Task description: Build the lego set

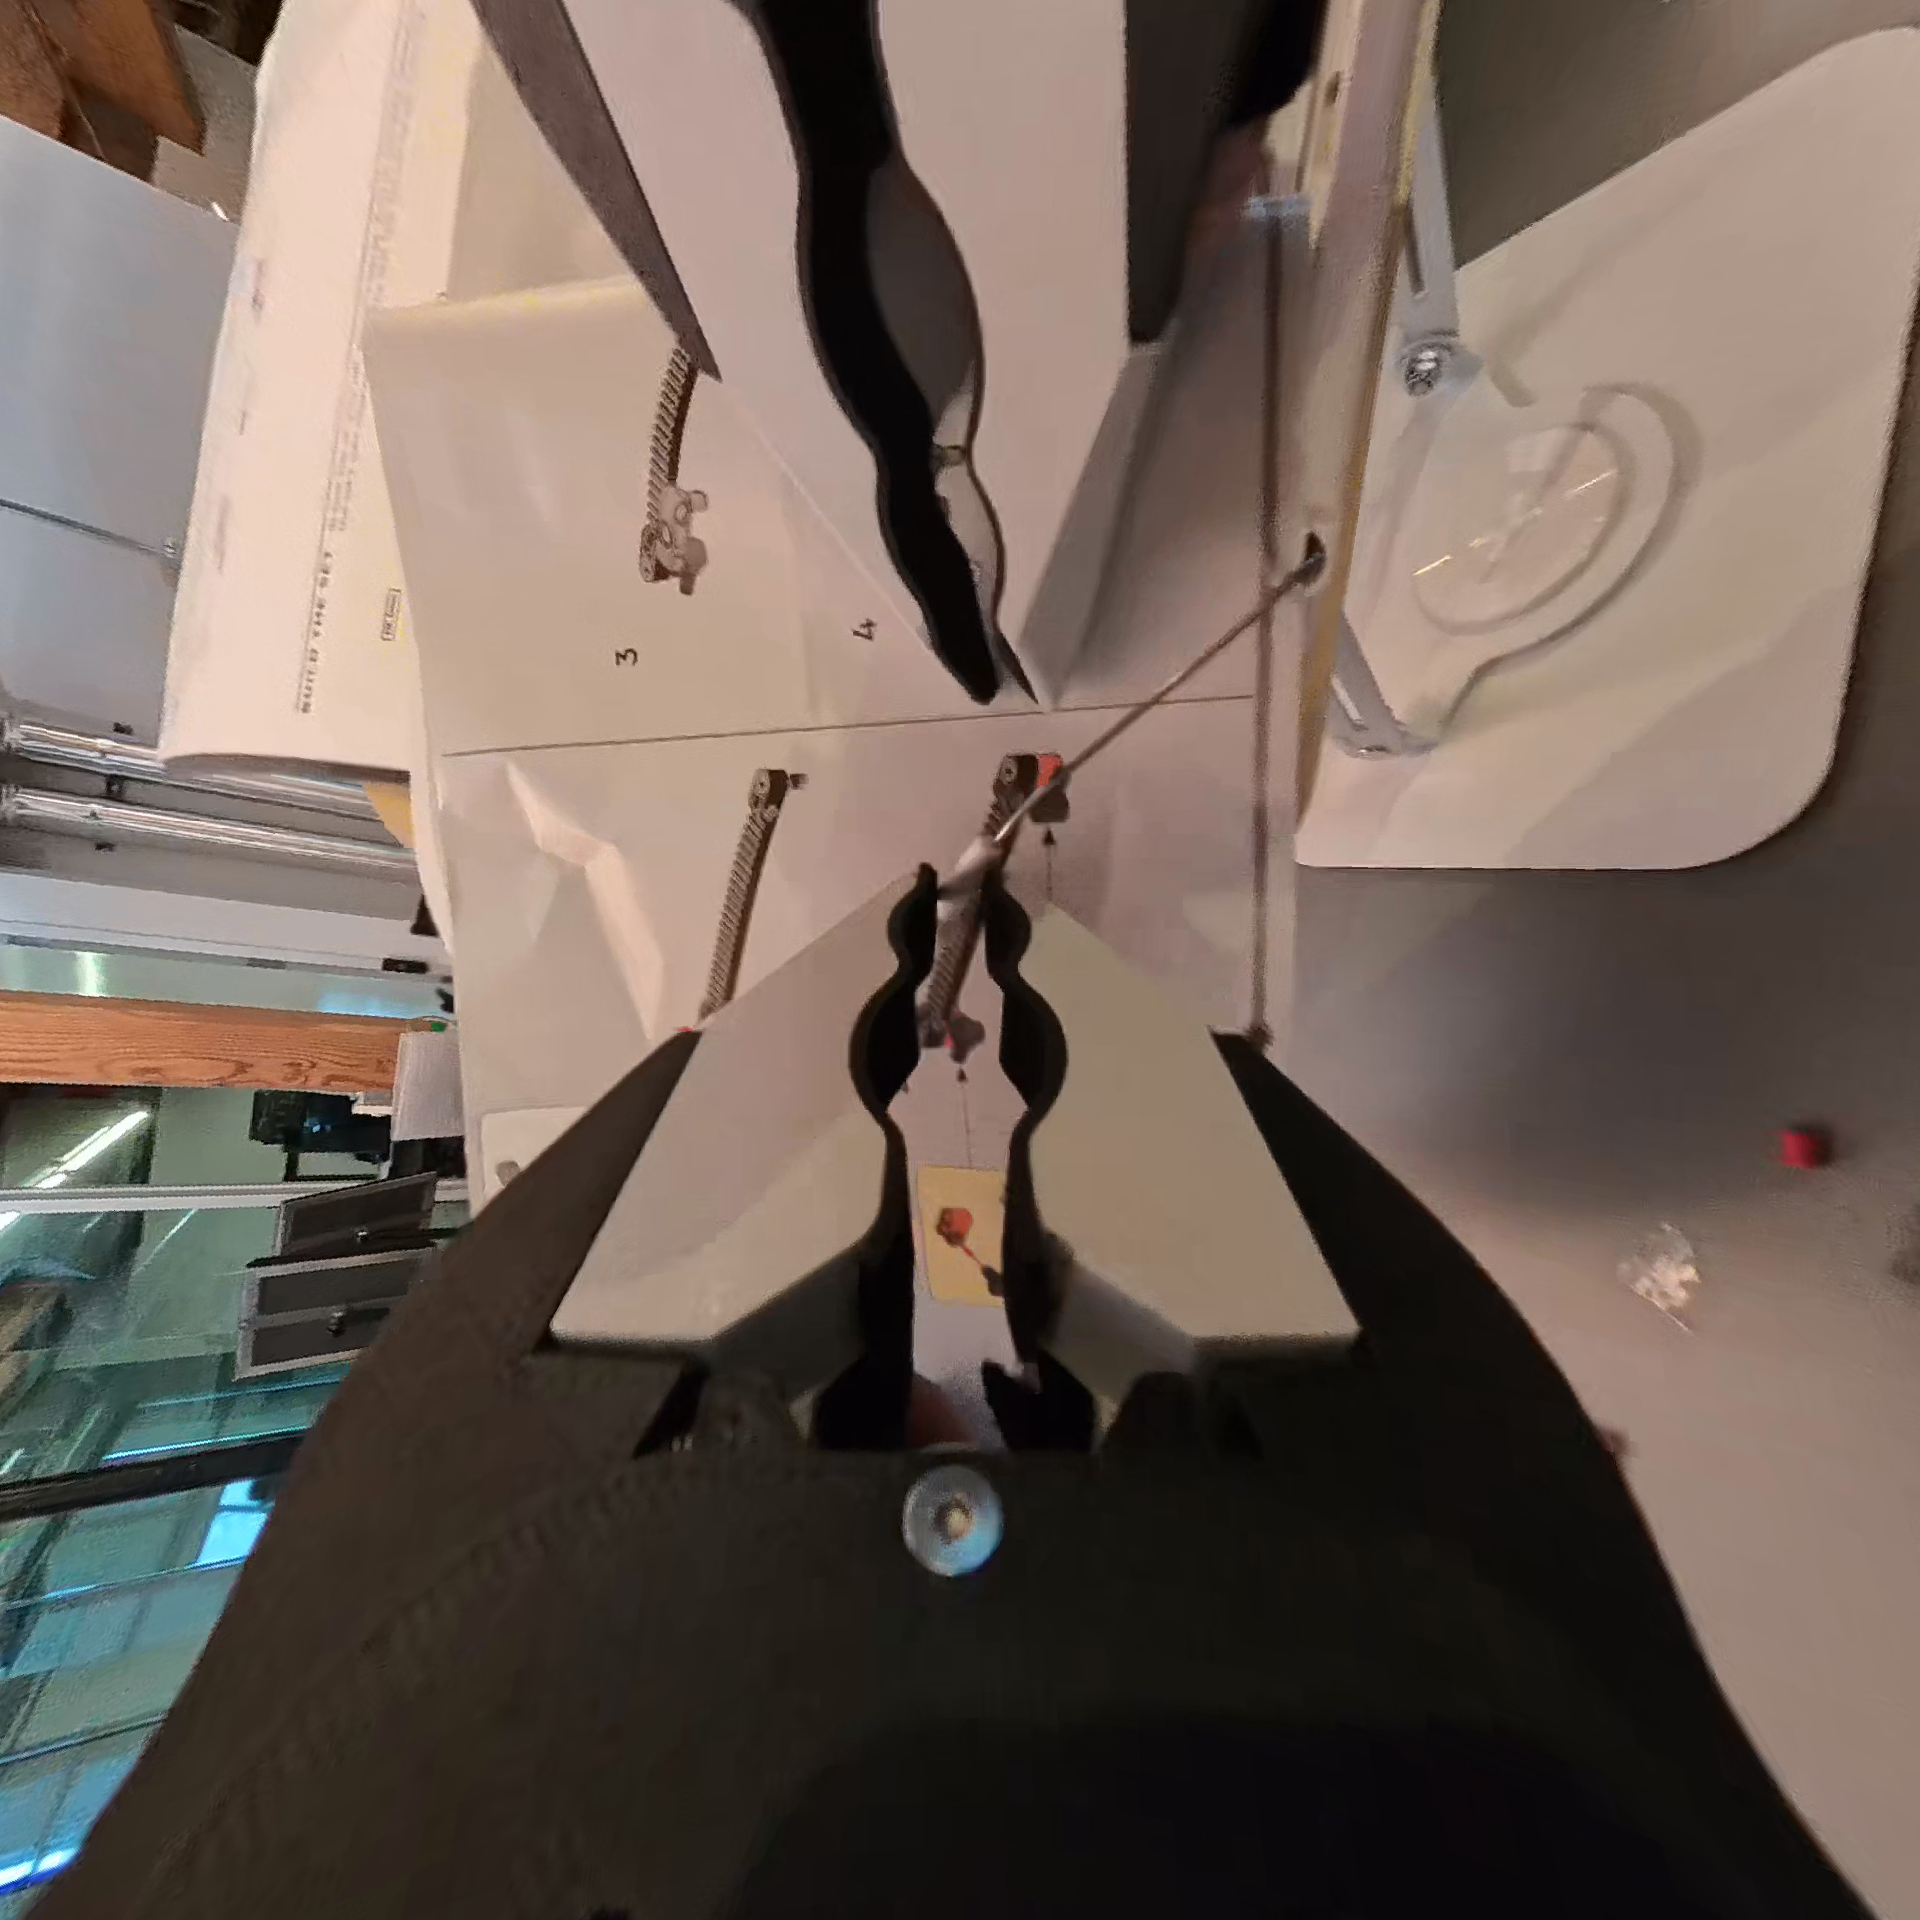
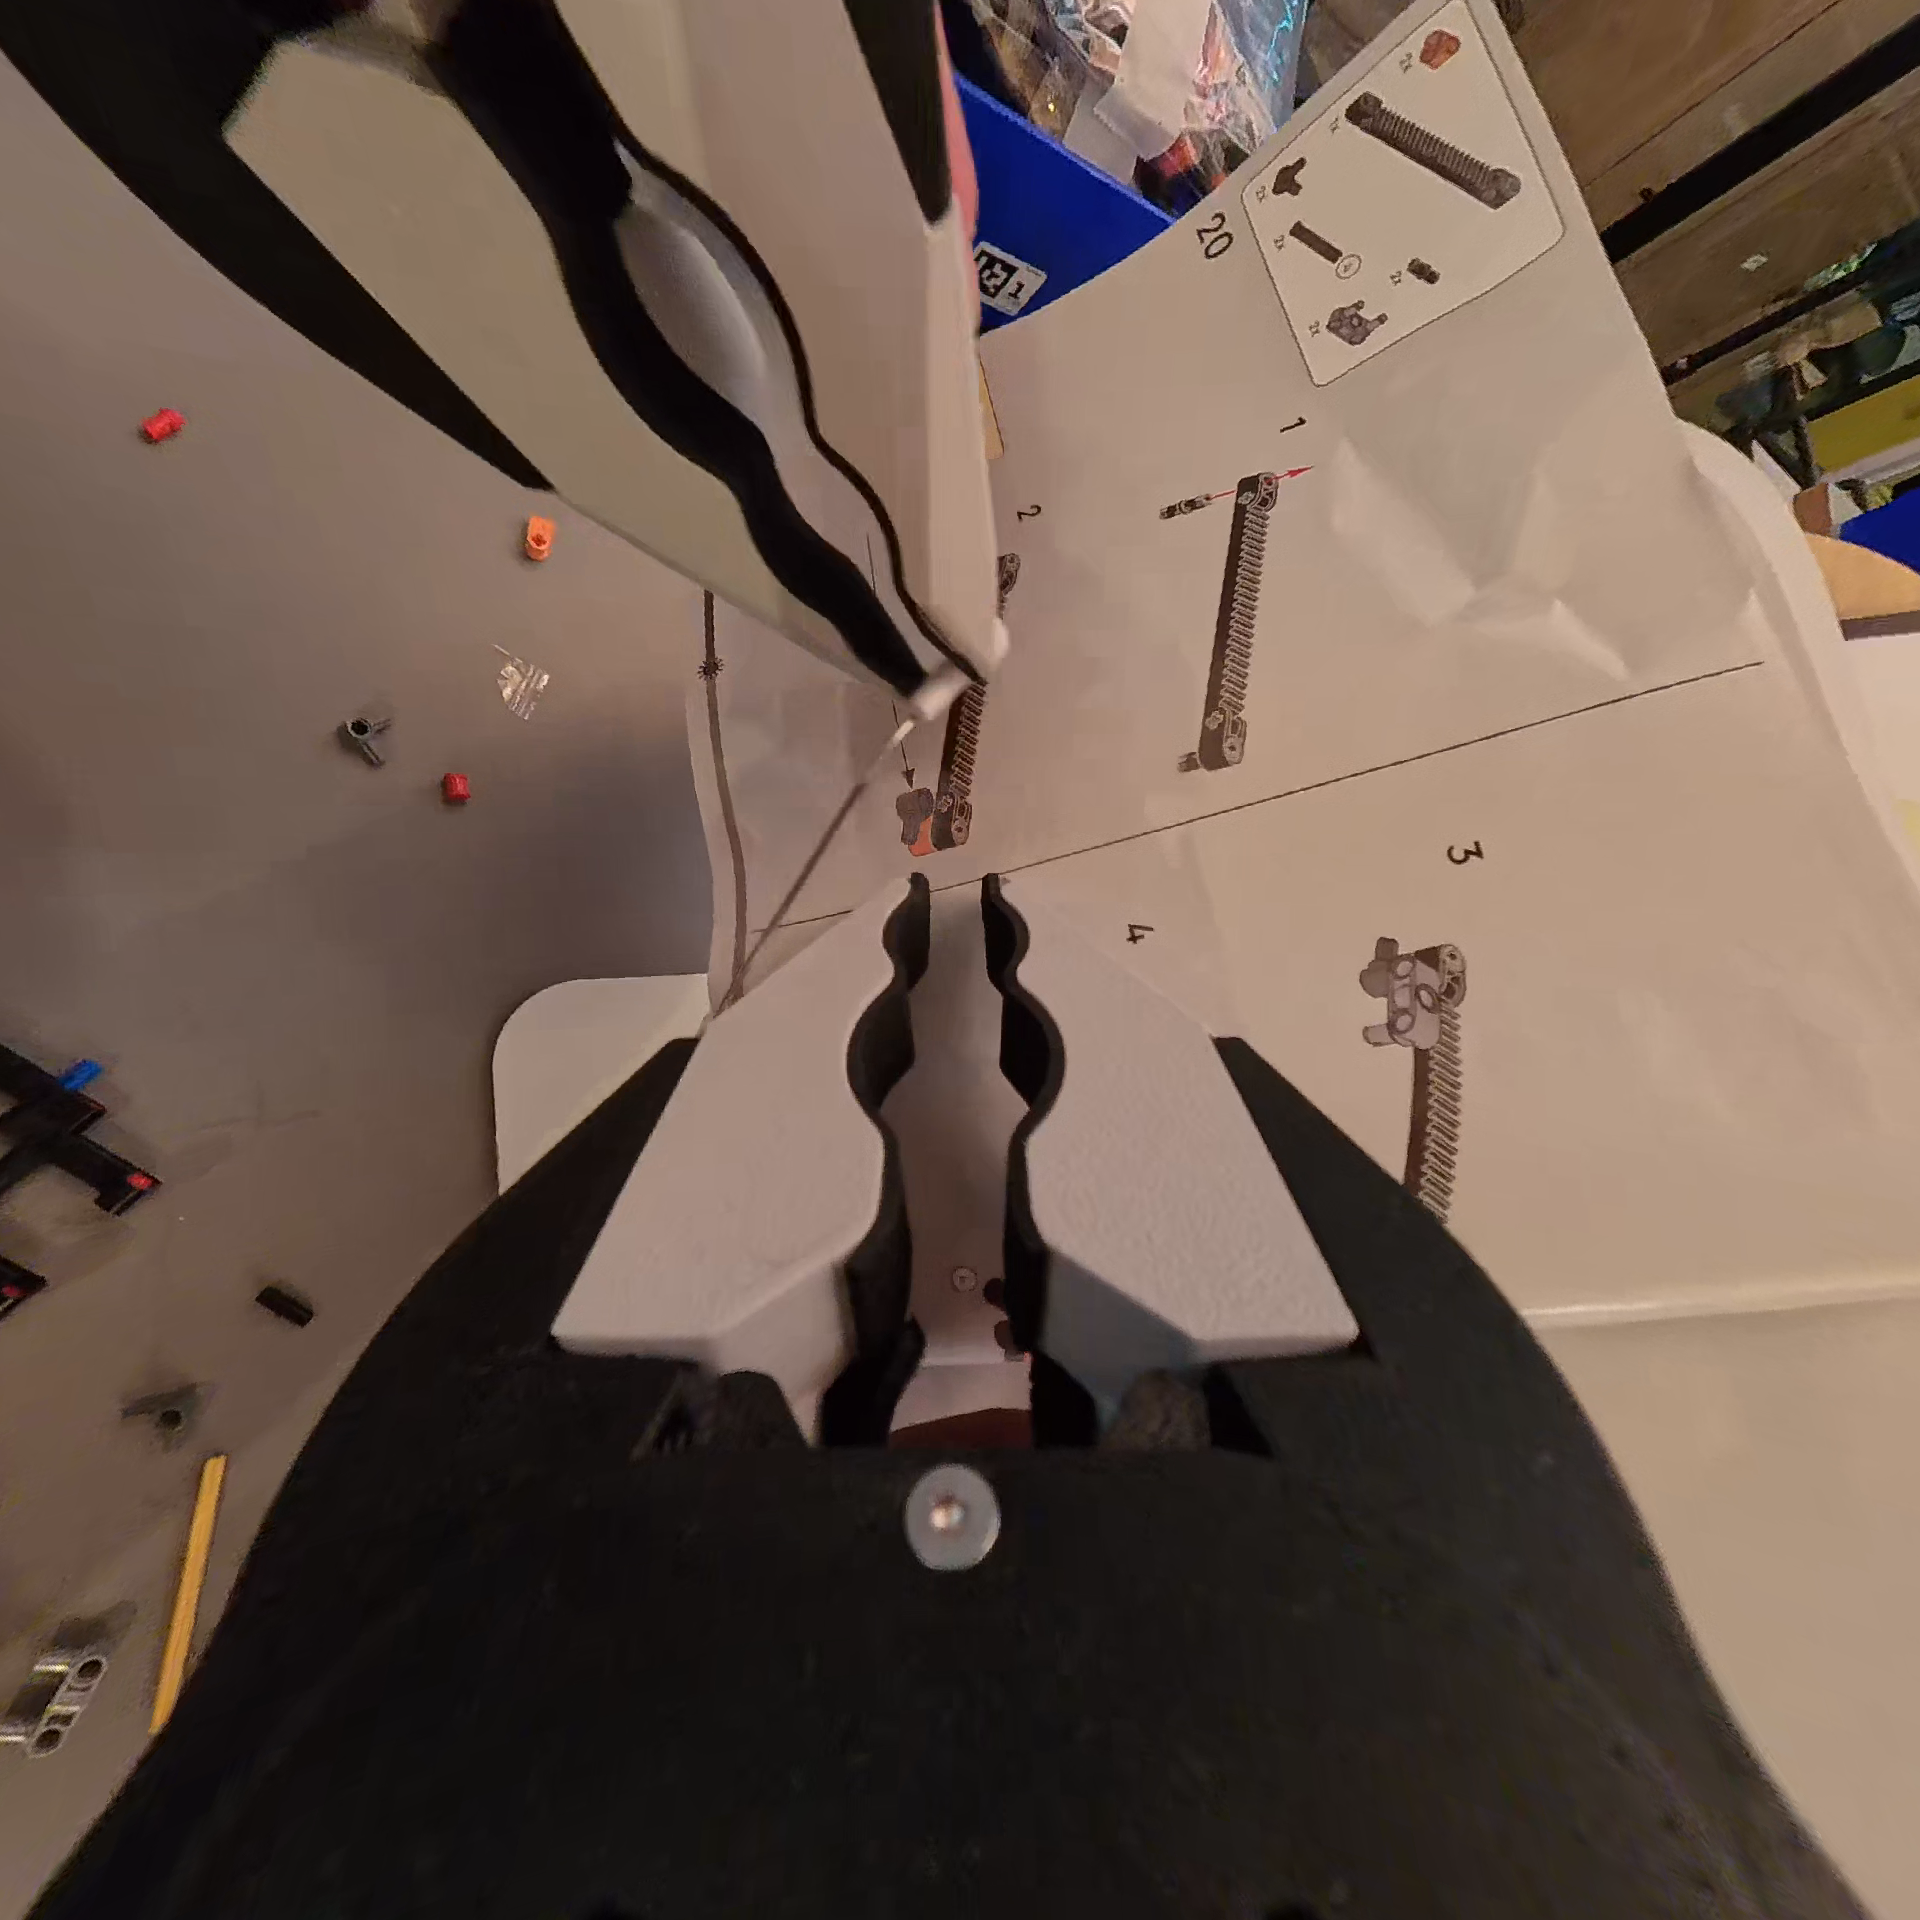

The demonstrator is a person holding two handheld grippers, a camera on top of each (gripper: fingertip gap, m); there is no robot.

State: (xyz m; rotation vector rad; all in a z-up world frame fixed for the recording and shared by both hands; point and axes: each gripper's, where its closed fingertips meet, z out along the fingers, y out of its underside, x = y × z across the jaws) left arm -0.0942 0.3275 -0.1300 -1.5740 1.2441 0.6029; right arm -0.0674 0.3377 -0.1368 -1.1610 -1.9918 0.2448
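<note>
Right wrist view, left of frame, on grey table (image 2: 260, 935): loose red piece (image 2: 161, 424), orange piece (image 2: 538, 538), grey connector (image 2: 364, 736). Probably tiny, light, rigid, slick; best pinched across flat sides. Centre: left hand-held gripper (image 1: 961, 883) clamped on pale end of thin cord (image 1: 1143, 707), limp, liable to slip. Right hand-held gripper (image 2: 951, 883) slightly parted, empty, over instruction sheet (image 2: 1558, 831) at right.

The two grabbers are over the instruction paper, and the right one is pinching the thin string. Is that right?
Not quite. The left gripper is the one pinching the thin string, as the left wrist view shows. The right gripper holds nothing. Both are over the instruction paper.
</note>
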